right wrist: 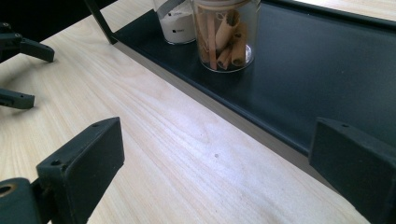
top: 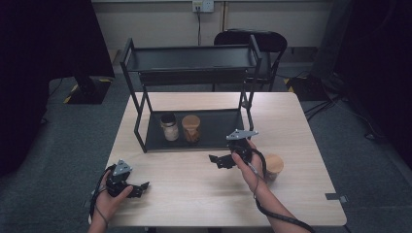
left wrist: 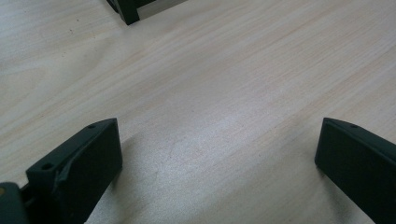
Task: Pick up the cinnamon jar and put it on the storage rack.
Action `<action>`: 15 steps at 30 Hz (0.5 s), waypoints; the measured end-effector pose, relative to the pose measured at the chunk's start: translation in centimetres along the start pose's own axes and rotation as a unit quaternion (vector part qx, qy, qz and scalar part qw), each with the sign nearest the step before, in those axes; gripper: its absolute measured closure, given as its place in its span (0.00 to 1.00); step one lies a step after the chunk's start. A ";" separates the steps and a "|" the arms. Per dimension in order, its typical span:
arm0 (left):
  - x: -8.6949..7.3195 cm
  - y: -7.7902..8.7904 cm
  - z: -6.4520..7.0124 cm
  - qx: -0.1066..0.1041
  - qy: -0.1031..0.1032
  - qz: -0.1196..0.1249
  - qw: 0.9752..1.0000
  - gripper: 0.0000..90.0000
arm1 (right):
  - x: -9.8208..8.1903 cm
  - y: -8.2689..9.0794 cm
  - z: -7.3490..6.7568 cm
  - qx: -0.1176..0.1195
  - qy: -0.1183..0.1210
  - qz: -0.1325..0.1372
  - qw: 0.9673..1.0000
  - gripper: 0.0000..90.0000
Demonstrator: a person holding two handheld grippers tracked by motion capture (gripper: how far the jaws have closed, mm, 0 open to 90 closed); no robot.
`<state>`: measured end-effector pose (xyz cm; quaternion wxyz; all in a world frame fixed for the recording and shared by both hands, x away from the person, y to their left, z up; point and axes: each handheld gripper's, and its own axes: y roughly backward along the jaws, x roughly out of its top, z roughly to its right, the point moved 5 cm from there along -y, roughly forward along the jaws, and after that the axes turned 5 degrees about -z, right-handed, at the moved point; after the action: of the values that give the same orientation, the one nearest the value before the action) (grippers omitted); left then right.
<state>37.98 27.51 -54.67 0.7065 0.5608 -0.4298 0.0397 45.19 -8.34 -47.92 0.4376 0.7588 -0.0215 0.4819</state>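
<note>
Pale wooden table (top: 194, 194), black shelf rack (top: 194, 60), grey carpet, both tongs wide open, empty.

Three jars: one of white powder (top: 169, 127), one of rolled wafers (top: 191, 128), one wooden-lidded (top: 273, 166) on the table (top: 194, 194). One two-tier rack (top: 194, 60). Two handheld grippers (top: 138, 188) (top: 217, 160). One chair (top: 252, 41).

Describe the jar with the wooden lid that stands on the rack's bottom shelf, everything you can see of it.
The jar is a clear round container, glass or plastic by its look, topped by a light wooden lid. It holds pale brown rolled sticks, packed mostly upright. It stands upright on the black lower shelf of the rack, near the shelf's front edge, close beside a jar of white powder; whether they touch is unclear. Neither gripper touches it.
</note>
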 end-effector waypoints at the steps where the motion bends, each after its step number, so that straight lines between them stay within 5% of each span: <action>1: 0.0 0.0 0.0 0.000 0.000 0.000 1.000 0.00 | 0.0 0.1 0.0 -0.001 0.001 0.000 1.000 0.03; 15: 0.0 0.0 0.0 0.000 0.000 0.000 1.000 0.00 | -0.1 1.1 -0.2 -0.002 0.009 -0.004 1.000 0.03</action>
<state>37.98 27.51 -54.67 0.7065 0.5608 -0.4298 0.0396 44.46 -8.92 -47.25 0.4412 0.7536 -0.0157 0.4870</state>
